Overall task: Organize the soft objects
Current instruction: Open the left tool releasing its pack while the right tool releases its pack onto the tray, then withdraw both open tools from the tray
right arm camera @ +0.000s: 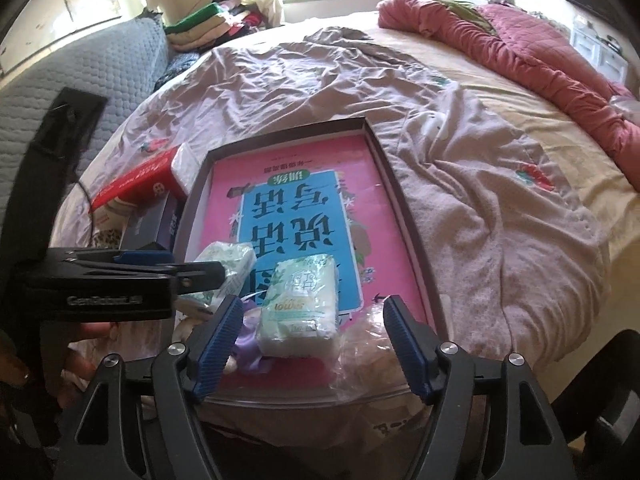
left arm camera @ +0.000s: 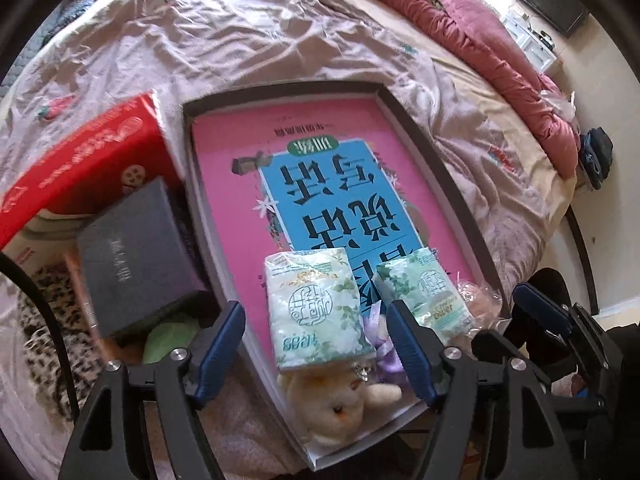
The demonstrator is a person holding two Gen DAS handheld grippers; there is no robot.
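Shallow grey-rimmed tray (left arm camera: 416, 128), pink-and-blue printed base, on the bed (left arm camera: 248, 40): two green floral tissue packs (left arm camera: 320, 308) (right arm camera: 298, 304) at its near end (cream plush toy (left arm camera: 340, 404) beside). Left gripper (left arm camera: 320, 352) and right gripper (right arm camera: 316, 344): wide, holding nothing.

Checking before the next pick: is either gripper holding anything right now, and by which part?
Nothing is held. The left gripper stands open above one tissue pack, the right gripper open above the other tissue pack; fingers clear of both.

plush toy (left arm camera: 340, 400) lying half hidden under a tissue pack (left arm camera: 320, 308), red box (left arm camera: 76, 172) blurring at its edge
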